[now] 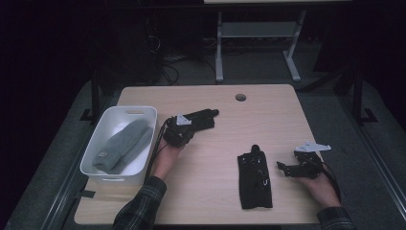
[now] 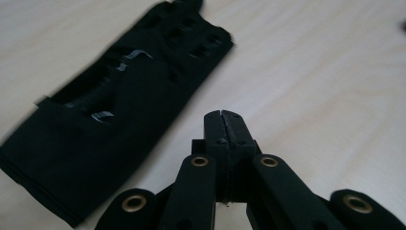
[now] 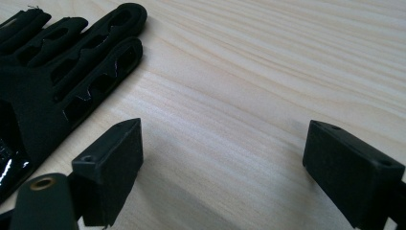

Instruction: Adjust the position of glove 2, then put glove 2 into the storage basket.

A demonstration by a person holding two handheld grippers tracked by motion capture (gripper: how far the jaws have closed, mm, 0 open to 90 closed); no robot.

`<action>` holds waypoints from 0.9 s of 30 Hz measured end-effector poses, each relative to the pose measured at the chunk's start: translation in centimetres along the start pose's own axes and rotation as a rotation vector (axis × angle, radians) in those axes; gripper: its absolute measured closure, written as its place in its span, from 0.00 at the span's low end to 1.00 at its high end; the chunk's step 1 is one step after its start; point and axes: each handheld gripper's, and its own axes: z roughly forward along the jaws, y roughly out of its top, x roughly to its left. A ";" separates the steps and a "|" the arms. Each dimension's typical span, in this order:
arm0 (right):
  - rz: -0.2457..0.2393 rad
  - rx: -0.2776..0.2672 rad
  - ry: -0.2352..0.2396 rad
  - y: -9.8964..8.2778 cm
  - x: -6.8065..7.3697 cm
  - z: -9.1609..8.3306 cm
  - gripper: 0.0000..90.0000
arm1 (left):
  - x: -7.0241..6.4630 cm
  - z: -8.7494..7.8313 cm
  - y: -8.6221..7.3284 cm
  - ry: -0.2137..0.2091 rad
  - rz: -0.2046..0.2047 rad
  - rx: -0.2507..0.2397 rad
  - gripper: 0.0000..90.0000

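Left gripper (image 1: 213, 113): clenched with nothing in it; in its own view the two black jaws meet tip to tip above bare wood. In the high view it lies near the table's middle, at about 10 o'clock from the black glove, pointing toward 2 o'clock, just beside the white bin's right wall.

Right gripper (image 1: 282, 166): released, jaws standing wide apart with only tabletop between them (its own view shows the grain running clear through the gap). It sits at 3 o'clock from the black glove, near it but not touching, pointing toward 9 o'clock.

Black glove (image 1: 255, 177): lies flat on the table, at about 5 o'clock from the table's middle, fingers toward 12 o'clock and cuff toward 6 o'clock. It has cut-out openings along the fingers and back. Neither gripper touches it.

Grey glove (image 1: 123, 145): rests inside the white bin, laid on a slant from 7 o'clock to 1 o'clock, with a small label near its lower end.

White bin (image 1: 151, 139): stands at the table's left edge, at 9 o'clock from the left gripper.

Table (image 1: 268, 124): light wood, with a round cable hole (image 1: 240, 97) at 12 o'clock.

Person: plaid sleeve (image 1: 143, 203) on the left forearm, entering from 6 o'clock.
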 end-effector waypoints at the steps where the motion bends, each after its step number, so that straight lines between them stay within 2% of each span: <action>1: 0.000 0.000 0.000 0.0 0.0 0.0 0.15 | 0.3 0.3 0.3 0.010 -0.001 0.001 0.99; 8: 0.000 0.000 0.001 0.0 0.0 0.0 0.15 | 2.4 2.0 1.6 0.062 -0.028 0.014 0.99; 10: 0.000 0.000 0.001 0.0 0.0 0.0 0.15 | 2.8 2.6 1.8 0.082 -0.019 0.038 0.99; 13: 0.001 0.000 0.001 0.0 0.0 0.0 0.15 | 3.3 3.6 1.7 0.084 -0.032 0.066 0.99; 17: 0.000 0.000 0.002 0.0 0.0 0.0 0.15 | 3.4 4.7 1.1 0.061 -0.039 0.106 0.99; 19: 0.000 0.000 0.002 0.0 0.0 0.0 0.15 | 3.2 4.8 1.0 0.048 -0.051 0.095 0.99; 22: 0.000 0.000 0.001 0.0 0.0 0.0 0.15 | 2.6 4.7 0.9 0.024 -0.043 0.087 1.00; 27: 0.000 0.001 0.002 0.0 0.0 0.0 0.14 | 1.4 4.4 0.5 -0.043 -0.043 0.068 1.00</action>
